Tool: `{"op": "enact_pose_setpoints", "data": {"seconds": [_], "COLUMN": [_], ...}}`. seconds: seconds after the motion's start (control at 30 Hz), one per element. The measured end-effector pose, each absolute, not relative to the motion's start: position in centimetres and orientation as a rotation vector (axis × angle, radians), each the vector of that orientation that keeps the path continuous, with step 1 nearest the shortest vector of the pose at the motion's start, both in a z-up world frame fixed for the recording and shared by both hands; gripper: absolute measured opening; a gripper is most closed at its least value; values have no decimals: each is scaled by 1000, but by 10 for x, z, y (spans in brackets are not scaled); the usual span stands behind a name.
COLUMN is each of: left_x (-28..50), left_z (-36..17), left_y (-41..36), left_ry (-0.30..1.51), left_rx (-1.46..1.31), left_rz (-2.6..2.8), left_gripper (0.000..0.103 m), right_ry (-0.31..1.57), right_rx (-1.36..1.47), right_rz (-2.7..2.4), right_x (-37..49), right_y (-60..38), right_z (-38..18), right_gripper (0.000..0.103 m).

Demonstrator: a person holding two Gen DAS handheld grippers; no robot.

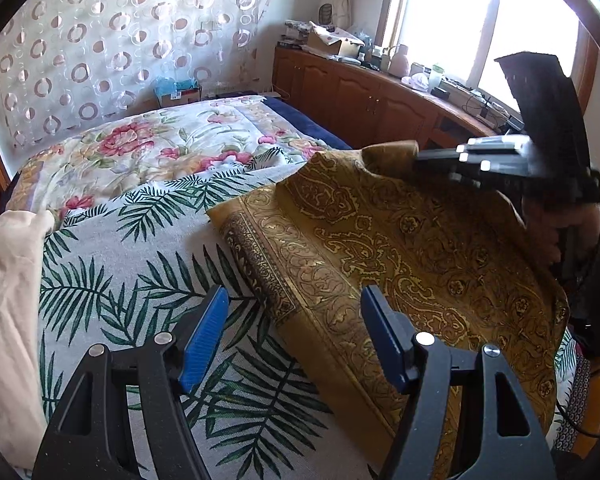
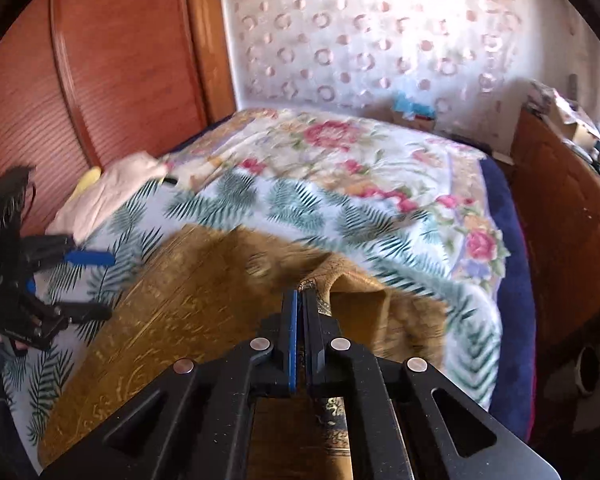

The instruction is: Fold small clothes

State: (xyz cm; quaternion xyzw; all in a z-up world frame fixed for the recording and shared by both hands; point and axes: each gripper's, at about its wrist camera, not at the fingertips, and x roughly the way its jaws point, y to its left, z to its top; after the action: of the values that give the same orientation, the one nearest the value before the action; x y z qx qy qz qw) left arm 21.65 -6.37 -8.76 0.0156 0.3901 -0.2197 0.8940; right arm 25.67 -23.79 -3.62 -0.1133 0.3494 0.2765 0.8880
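A mustard-gold paisley cloth lies on the palm-leaf bedspread. My left gripper is open with blue pads, low over the cloth's near left edge, holding nothing. My right gripper is shut on the cloth's far corner and lifts it off the bed. In the right wrist view the cloth spreads below, and my right gripper pinches a raised fold of it. The open left gripper shows at the left of that view.
A cream garment lies at the bed's left side, also seen in the right wrist view. A floral quilt covers the far bed. A wooden cabinet with clutter stands under the window. A wooden wardrobe is beyond the bed.
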Motion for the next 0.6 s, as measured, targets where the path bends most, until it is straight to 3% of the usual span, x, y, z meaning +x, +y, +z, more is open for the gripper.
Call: {"op": "enact_pose_setpoints", "data": {"seconds": [0.4, 0.6], "left_x": [215, 212], "left_z": [-88, -87], "left_y": [-44, -47], "left_ry": [797, 792], "left_rx": [1, 6], "left_rz": [-454, -469], "left_gripper": [70, 70], "right_ry": [794, 722], "right_rx": [-258, -260], "right_rz": [536, 504], "right_x": [251, 216], "right_y": [-225, -241], "right_z": [-42, -15], "right_gripper": [3, 18]}}
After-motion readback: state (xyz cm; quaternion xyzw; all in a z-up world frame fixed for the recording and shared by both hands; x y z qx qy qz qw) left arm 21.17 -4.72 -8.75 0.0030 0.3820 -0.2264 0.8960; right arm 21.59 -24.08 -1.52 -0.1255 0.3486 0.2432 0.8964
